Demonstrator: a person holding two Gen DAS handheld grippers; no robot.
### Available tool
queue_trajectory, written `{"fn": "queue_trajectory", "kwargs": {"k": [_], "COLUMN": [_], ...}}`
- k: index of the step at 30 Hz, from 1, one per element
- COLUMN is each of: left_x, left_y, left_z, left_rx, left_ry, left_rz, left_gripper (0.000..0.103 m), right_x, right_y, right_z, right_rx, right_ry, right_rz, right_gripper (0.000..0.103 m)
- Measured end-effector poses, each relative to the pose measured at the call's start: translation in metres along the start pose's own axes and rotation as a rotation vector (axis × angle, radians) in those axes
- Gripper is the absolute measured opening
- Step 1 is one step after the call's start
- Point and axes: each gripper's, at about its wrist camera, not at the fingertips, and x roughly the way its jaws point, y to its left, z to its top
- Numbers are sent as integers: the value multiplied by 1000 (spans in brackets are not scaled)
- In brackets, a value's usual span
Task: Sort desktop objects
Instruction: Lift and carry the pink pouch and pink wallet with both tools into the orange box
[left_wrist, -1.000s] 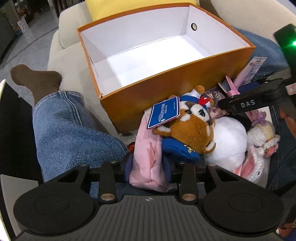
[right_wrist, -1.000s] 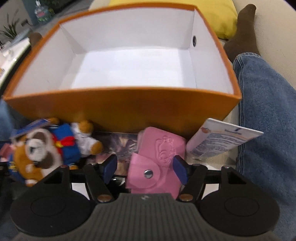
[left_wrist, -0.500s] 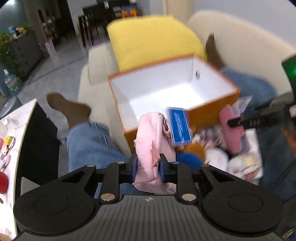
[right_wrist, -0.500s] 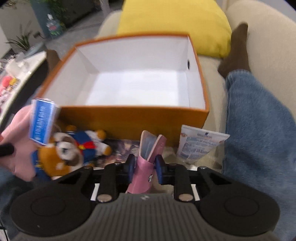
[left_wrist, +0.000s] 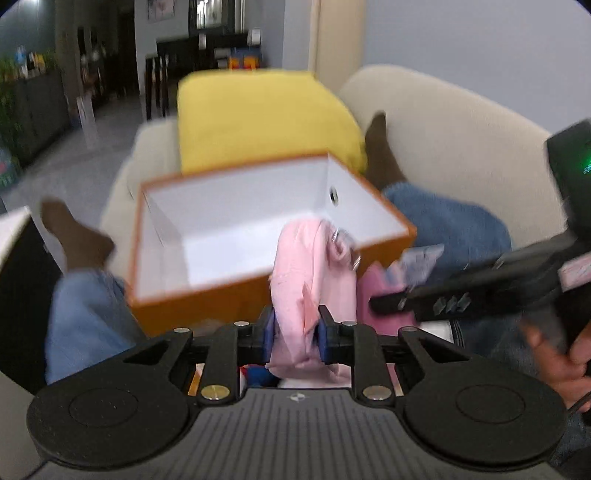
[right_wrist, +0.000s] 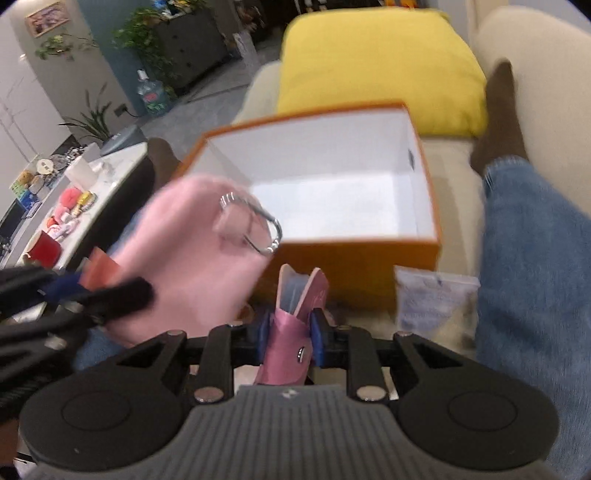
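In the left wrist view, the left gripper (left_wrist: 294, 330) has its blue-padded fingers clamped on a soft pale-pink fabric pouch (left_wrist: 312, 280) with a silver metal ring at its top. The pouch stands up between the fingers, and its upper end overlaps the near wall of the open orange cardboard box with a white interior (left_wrist: 207, 291), which sits at twelve o'clock from the gripper. At three o'clock the other tool crosses the view with a darker pink item at its tip.

In the right wrist view, the right gripper (right_wrist: 286, 338) is pressed together on a small glossy pink wallet with a metal snap (right_wrist: 291, 332), its flap gaping upward. The fabric pouch is blurred at ten o'clock, and the box lies at twelve o'clock. A flat white printed packet (right_wrist: 436, 306) lies at two o'clock, just beside the box's near right corner.

The step in hand looks like the carry: both items are lifted and held short of the box. The next move probably calls for bringing each gripper forward over the rim, one at a time so the tools do not collide, then letting go.

The box shows only bare white floor and walls; nothing is seen inside it.
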Motion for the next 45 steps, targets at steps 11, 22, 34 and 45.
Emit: {"fn": "queue_trajectory", "kwargs": {"k": [11,22,34,45], "left_x": [-2,-26,-53,61], "left_y": [-23,-21,16,71], "left_z": [-32,-19,58,106], "left_rx": [50,23,-26,-41], "left_ry": [83,7,-196,12], "left_rz": [-22,27,97,196], "left_gripper": [29,25,24,24], "right_x": [-8,-22,-70,47], "right_y": [-14,-6,40,39], "right_z": [-12,-2,84,166], "right_rx": [-6,-39,-220,-206], "right_ry": [101,76,-167,-71], "right_rz": [42,67,65,14], "right_gripper": [26,22,21,21]}}
